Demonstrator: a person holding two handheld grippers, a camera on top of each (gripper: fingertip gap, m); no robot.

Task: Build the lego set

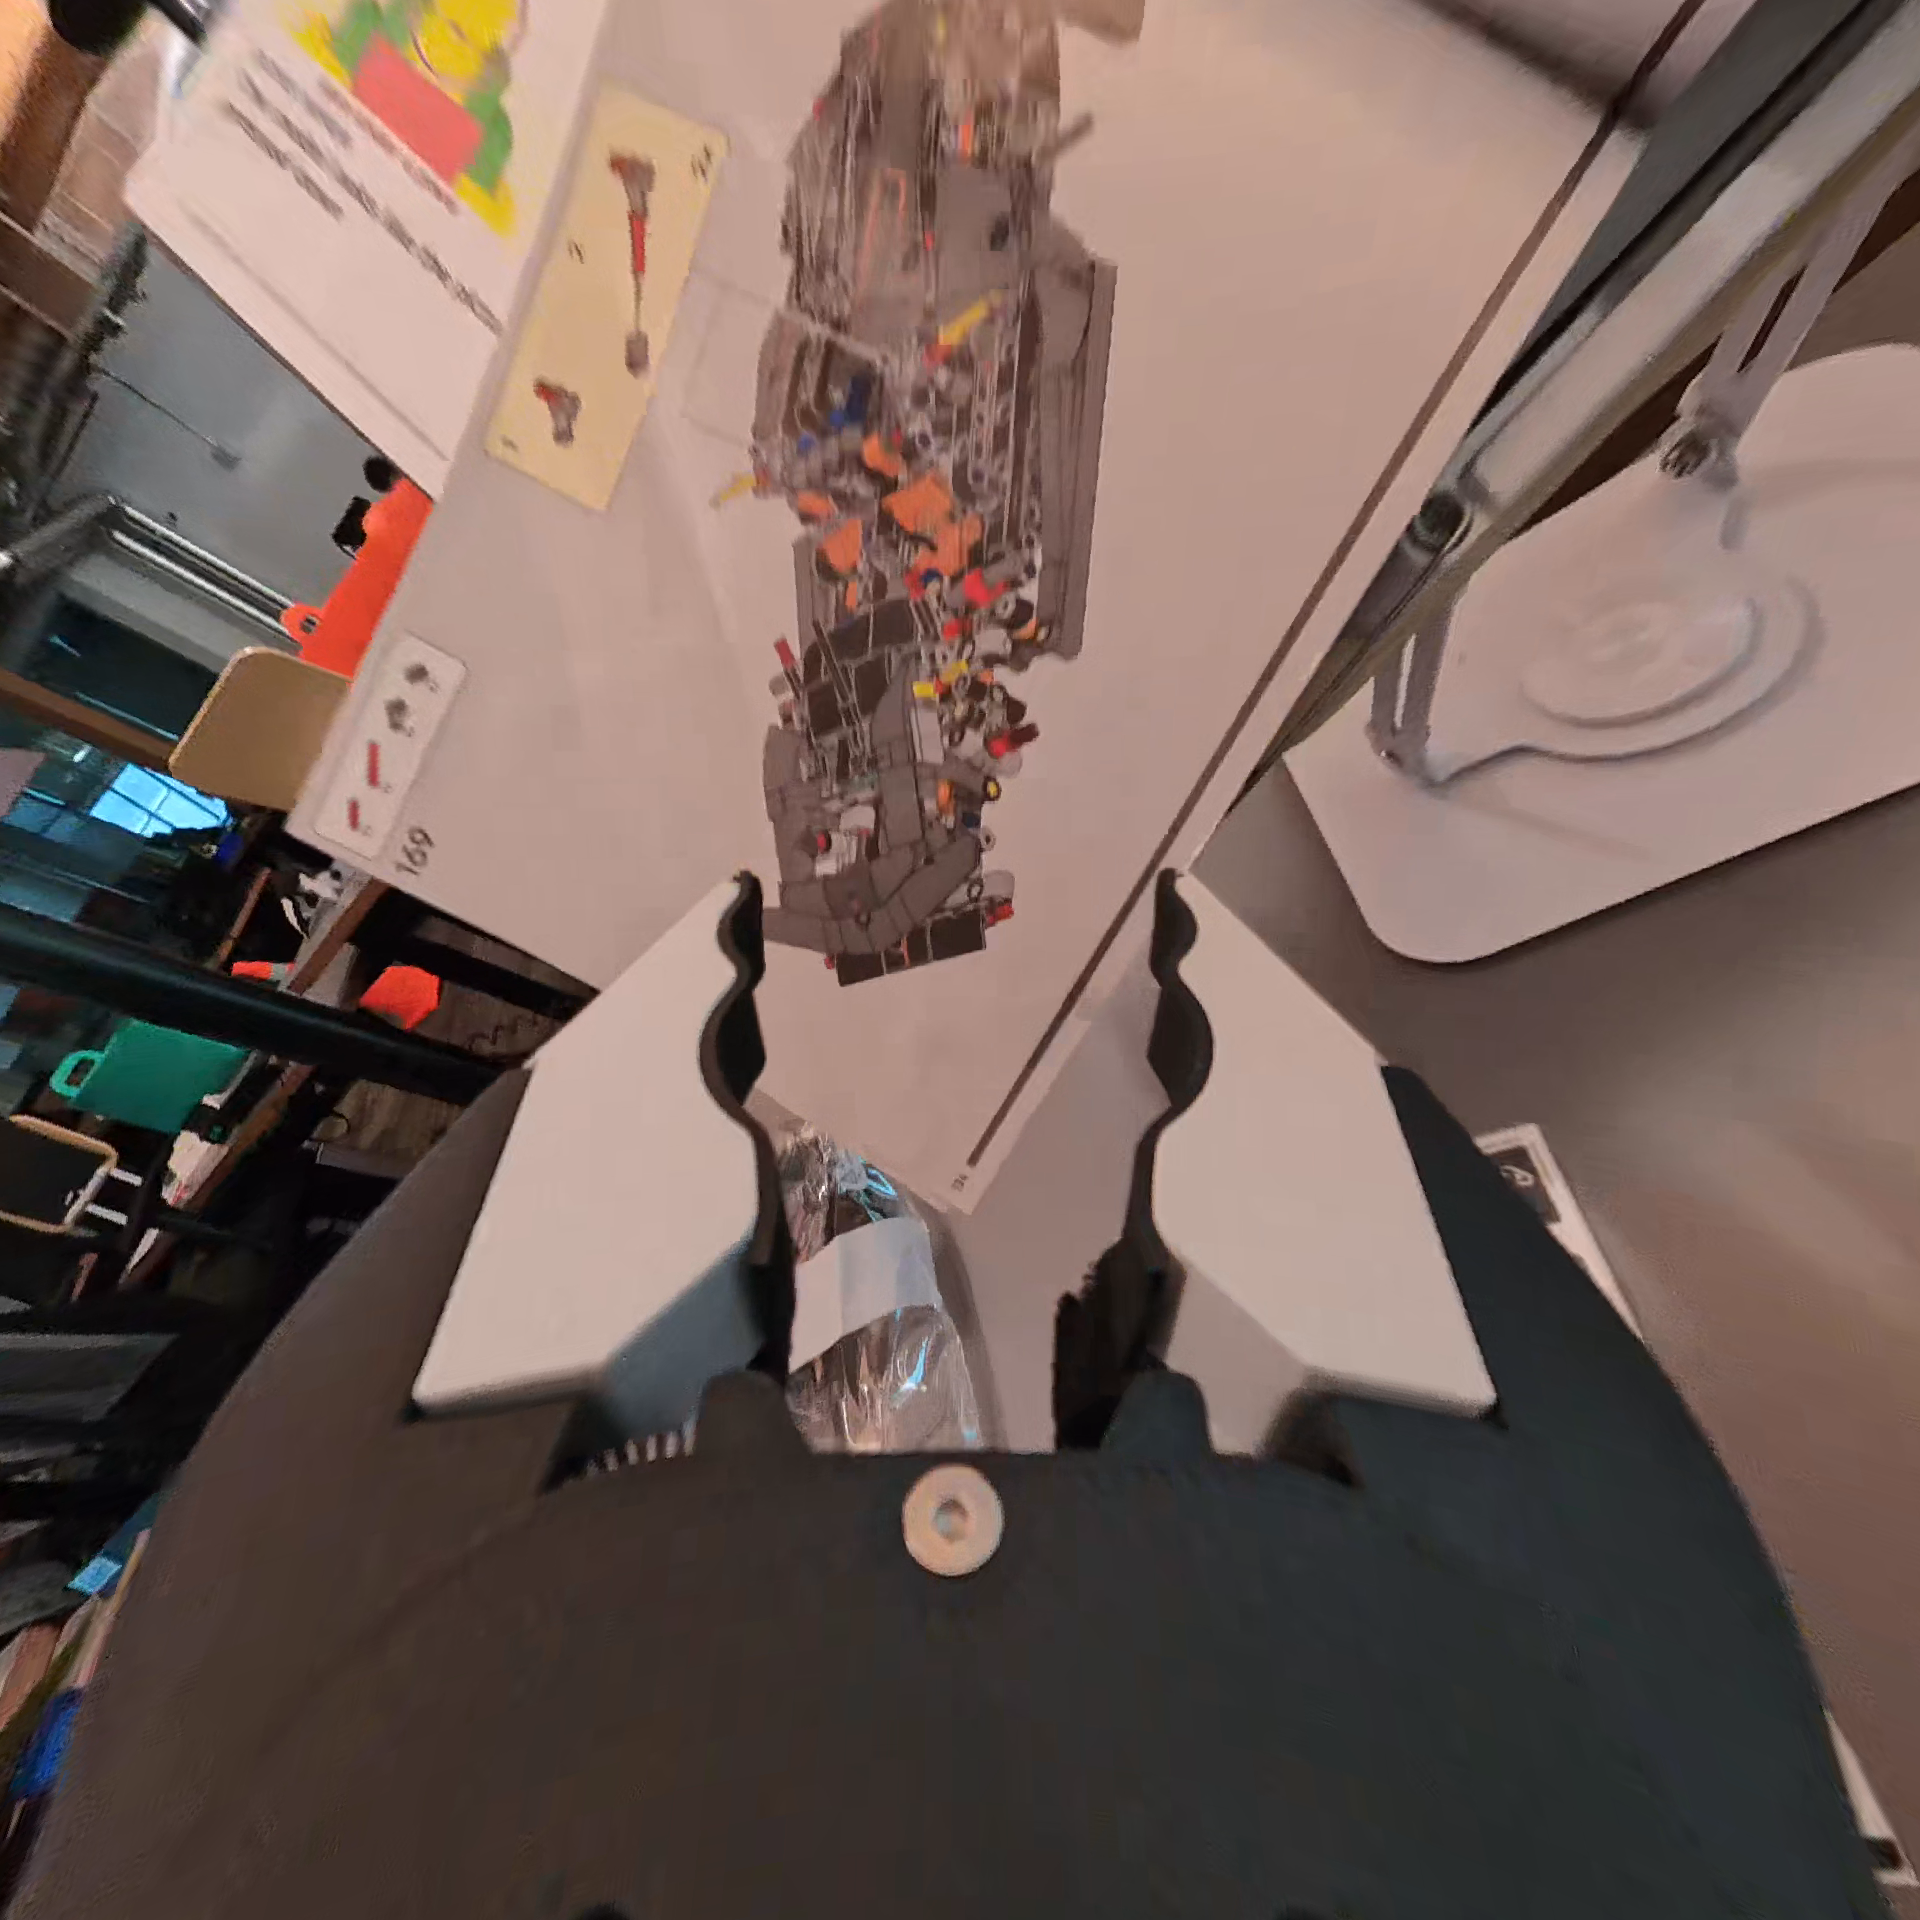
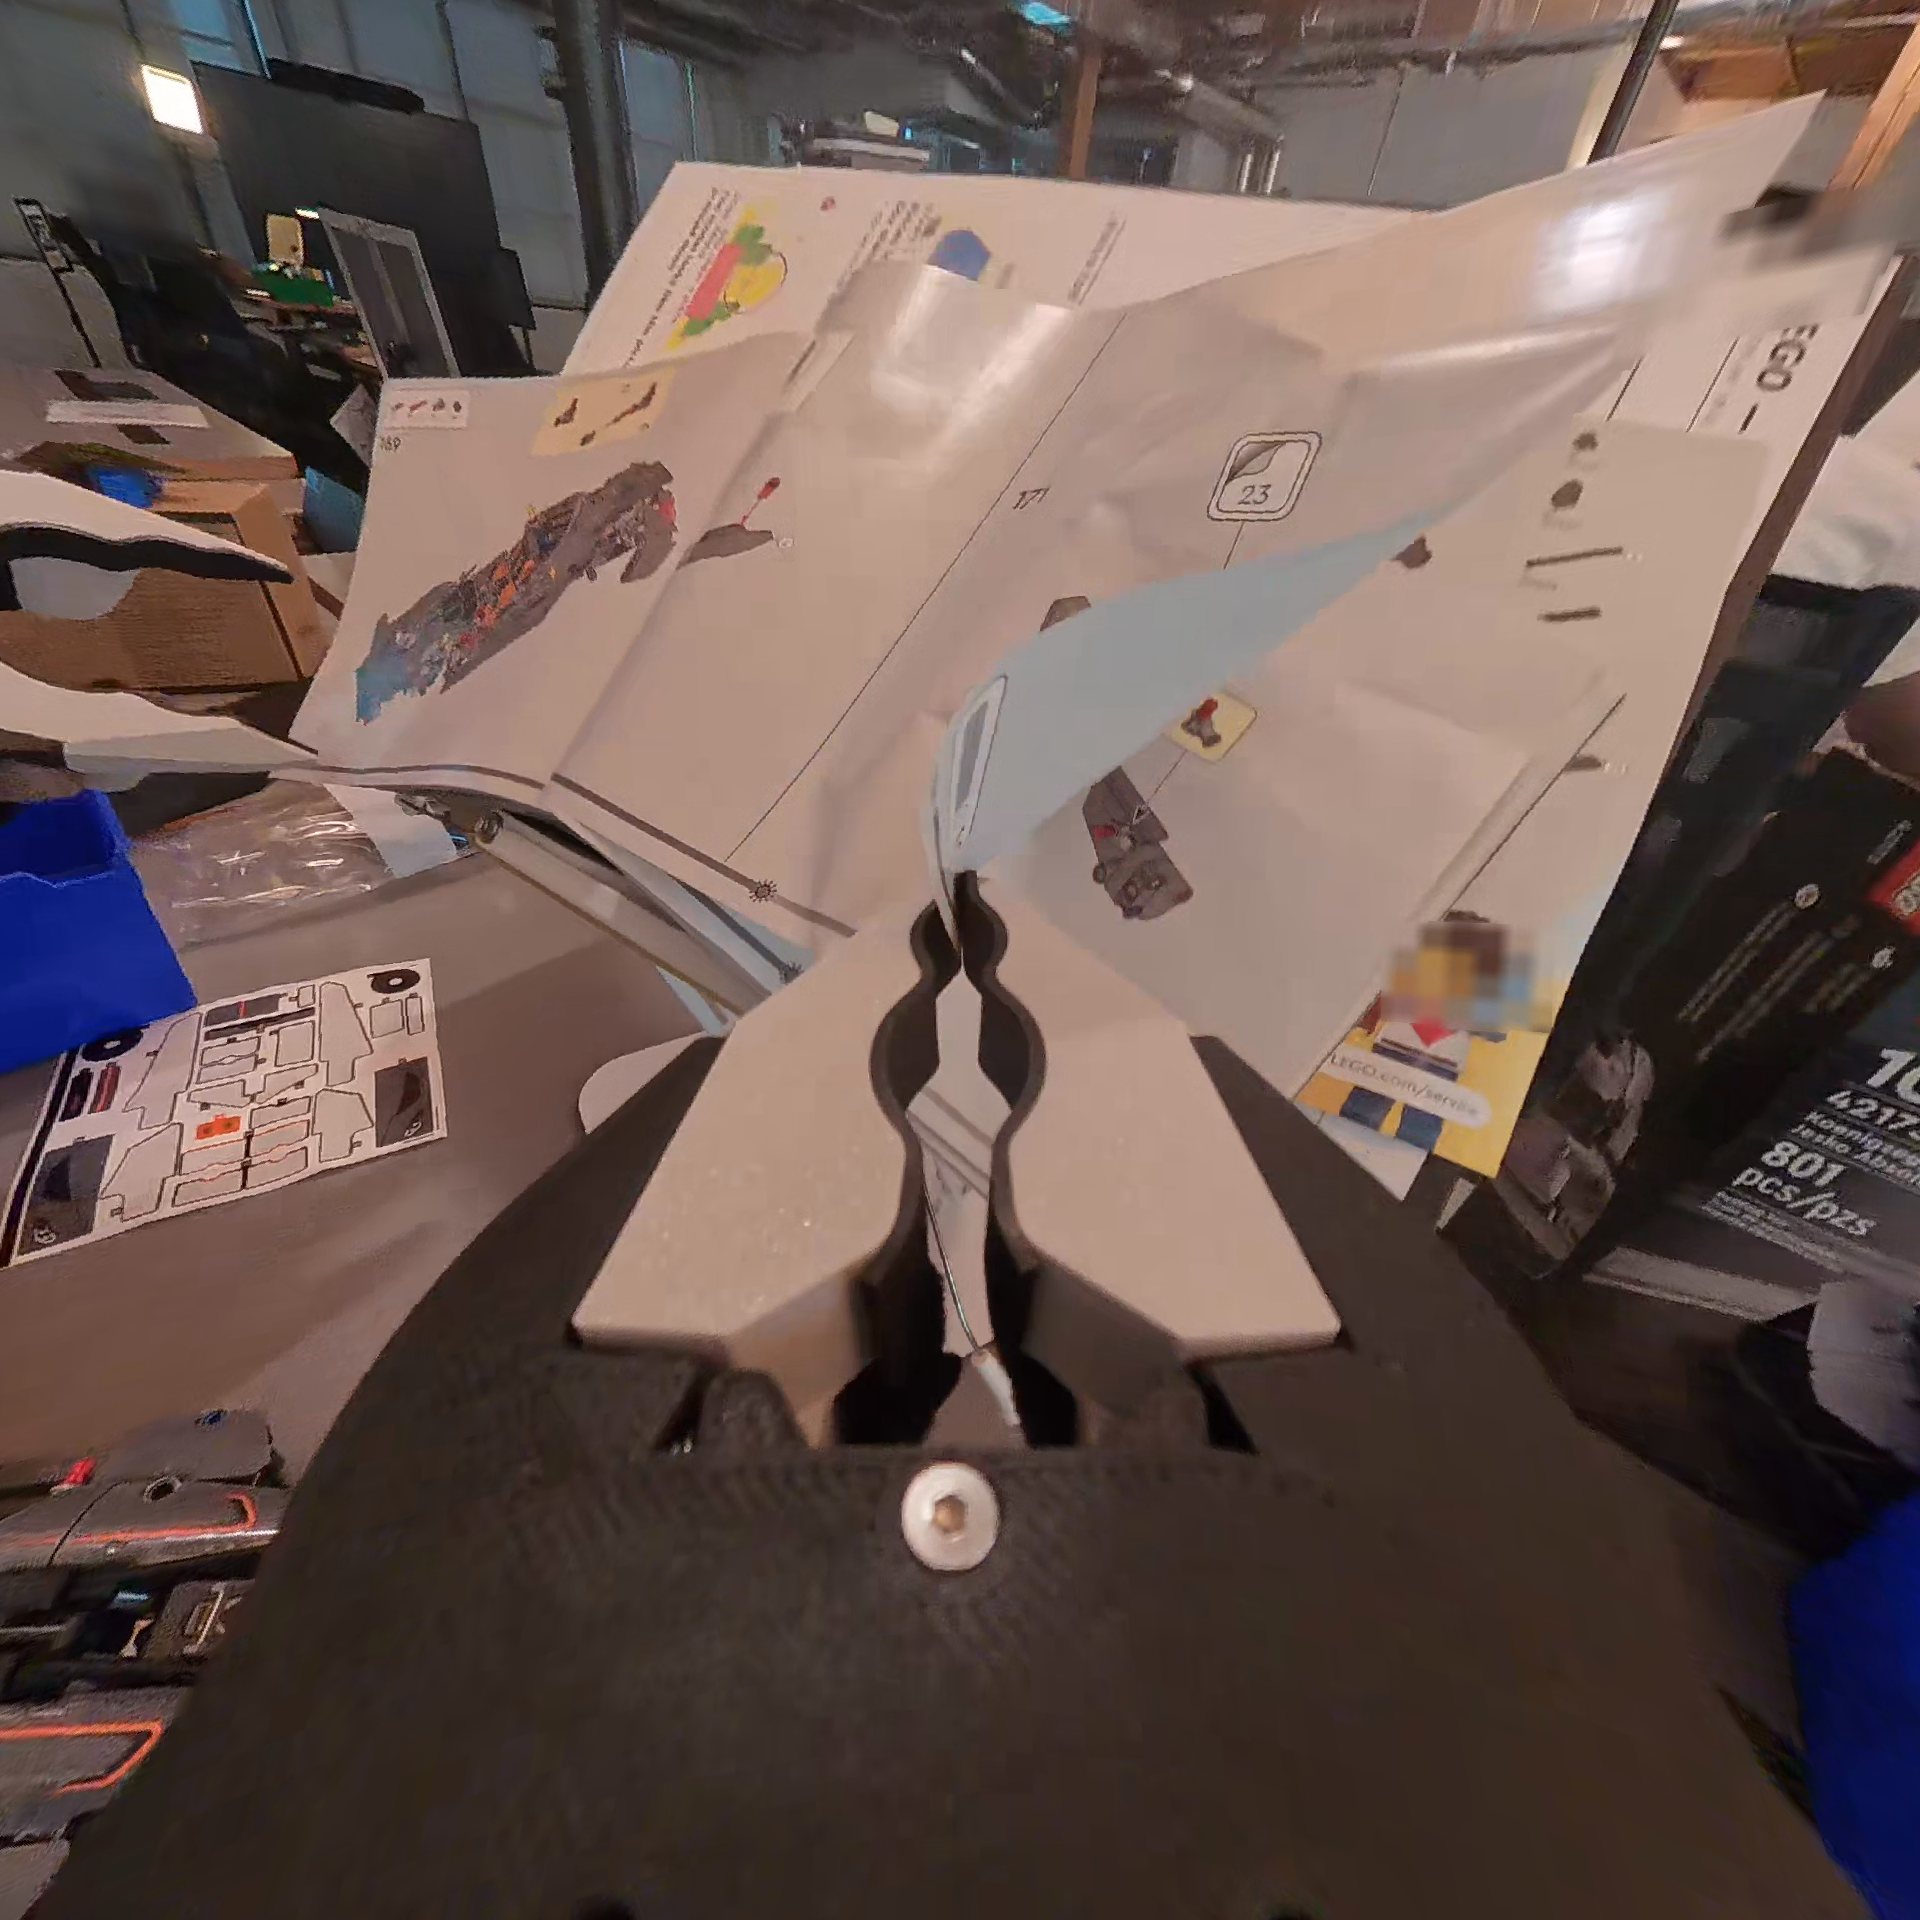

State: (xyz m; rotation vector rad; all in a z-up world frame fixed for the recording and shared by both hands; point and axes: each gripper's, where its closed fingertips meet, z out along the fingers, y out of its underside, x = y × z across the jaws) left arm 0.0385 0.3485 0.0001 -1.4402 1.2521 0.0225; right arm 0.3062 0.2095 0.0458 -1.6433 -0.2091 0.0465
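The instruction booklet (image 2: pixel 727 623) stands open on a metal stand. My right gripper (image 2: pixel 961 909) is shut on the lower edge of one page (image 2: pixel 1195 665), which curls up and to the right. My left gripper (image 1: pixel 956 894) is open and empty, close in front of the booklet's left page (image 1: pixel 623 675) with the picture of the grey and orange car. Its white fingers (image 2: pixel 104 520) show at the left edge of the right wrist view. A partly built dark model (image 2: pixel 114 1538) with orange lines lies at the lower left of that view.
A sticker sheet (image 2: pixel 229 1091) lies flat on the grey table. A blue bin (image 2: pixel 62 935) and cardboard box (image 2: pixel 187 623) stand at the left, the black set box (image 2: pixel 1766 987) at the right. Clear plastic bags (image 1: pixel 883 1309) lie below the booklet. The stand's white base (image 1: pixel 1558 748) is to the right. The left gripper's tips are roughly 30 cm from the right gripper's. My left tips are roughly 25 cm from the partly built dark model (image 2: pixel 114 1538).
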